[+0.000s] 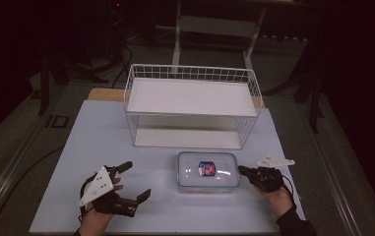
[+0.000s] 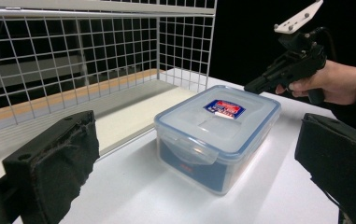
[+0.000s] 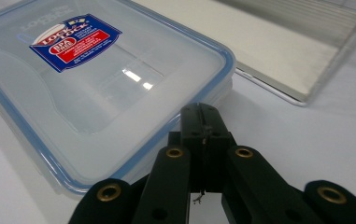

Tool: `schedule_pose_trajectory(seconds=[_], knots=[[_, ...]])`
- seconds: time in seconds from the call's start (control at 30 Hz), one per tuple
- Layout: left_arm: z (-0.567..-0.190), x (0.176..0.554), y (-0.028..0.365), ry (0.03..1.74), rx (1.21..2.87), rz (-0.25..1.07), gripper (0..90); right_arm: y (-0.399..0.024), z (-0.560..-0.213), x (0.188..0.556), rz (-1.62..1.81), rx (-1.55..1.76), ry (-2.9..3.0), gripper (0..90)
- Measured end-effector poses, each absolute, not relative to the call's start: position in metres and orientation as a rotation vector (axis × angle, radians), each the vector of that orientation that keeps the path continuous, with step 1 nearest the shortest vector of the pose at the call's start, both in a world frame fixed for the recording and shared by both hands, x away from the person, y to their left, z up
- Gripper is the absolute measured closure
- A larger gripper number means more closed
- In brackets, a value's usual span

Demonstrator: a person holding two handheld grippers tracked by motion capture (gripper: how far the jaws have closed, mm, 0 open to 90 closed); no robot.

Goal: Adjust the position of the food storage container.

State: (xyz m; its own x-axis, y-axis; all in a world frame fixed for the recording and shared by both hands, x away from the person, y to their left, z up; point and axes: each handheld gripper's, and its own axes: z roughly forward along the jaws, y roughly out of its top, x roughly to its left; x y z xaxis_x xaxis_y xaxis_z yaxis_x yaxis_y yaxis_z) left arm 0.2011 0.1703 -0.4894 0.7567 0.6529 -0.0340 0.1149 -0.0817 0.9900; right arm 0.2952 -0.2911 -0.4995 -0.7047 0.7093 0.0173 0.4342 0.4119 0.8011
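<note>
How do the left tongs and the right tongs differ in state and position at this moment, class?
The left tongs are wide open, while the right tongs are shut with nothing between them. The left tongs sit apart from the clear lidded container, on its left; the right tongs have their tip right at its right edge. Both are black, hand-held, carry a grey plate on top and point towards the container.
</note>
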Motion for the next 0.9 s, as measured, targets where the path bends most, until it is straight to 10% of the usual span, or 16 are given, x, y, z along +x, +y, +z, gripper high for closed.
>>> schedule_pose_trajectory(seconds=[0.9], knots=[[-0.490, 0.202, 0.168, 0.621, 1.644, 0.475, 0.0, -0.231, -0.500, 0.304, 1.230, 0.852, 2.448, 90.0]])
